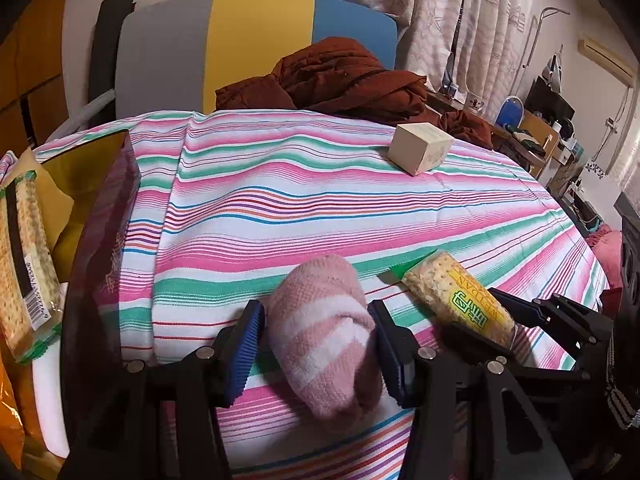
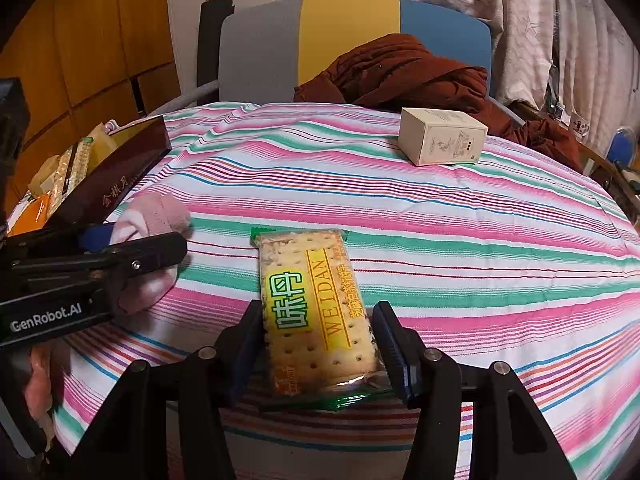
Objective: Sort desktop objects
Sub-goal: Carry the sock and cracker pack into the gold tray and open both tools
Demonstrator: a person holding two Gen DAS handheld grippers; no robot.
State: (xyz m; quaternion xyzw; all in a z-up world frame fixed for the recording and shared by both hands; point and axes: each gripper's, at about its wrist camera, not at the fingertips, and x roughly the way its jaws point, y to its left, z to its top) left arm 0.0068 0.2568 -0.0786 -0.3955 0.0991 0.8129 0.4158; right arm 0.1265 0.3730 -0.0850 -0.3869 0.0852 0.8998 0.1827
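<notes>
Fingers of the left gripper (image 1: pixel 318 350) are pressing their blue pads against both sides of a rolled pink-and-white sock (image 1: pixel 326 336), holding it low in the centre of the left wrist view, over the striped tablecloth (image 1: pixel 280 200). In the right wrist view the same sock (image 2: pixel 154 216) is showing at middle left, behind the left gripper's black body.

Fingers of the right gripper (image 2: pixel 318 350) are closing on the near end of a cracker packet (image 2: pixel 314 308) marked WEIDAN, which is lying flat and lengthwise at lower centre of that view, its far end pointing up the frame. From the left wrist view the packet (image 1: pixel 460 294) is sitting at lower right, just beside the sock.

A cream carton (image 2: pixel 442 142) is standing on the cloth at upper right, well apart from both grippers. A dark red box (image 2: pixel 116 176) is sitting at the left edge, with another cracker packet (image 1: pixel 26 264) inside it. A brown garment (image 2: pixel 408 72) is lying heaped against the chair (image 2: pixel 260 48) at the top.
</notes>
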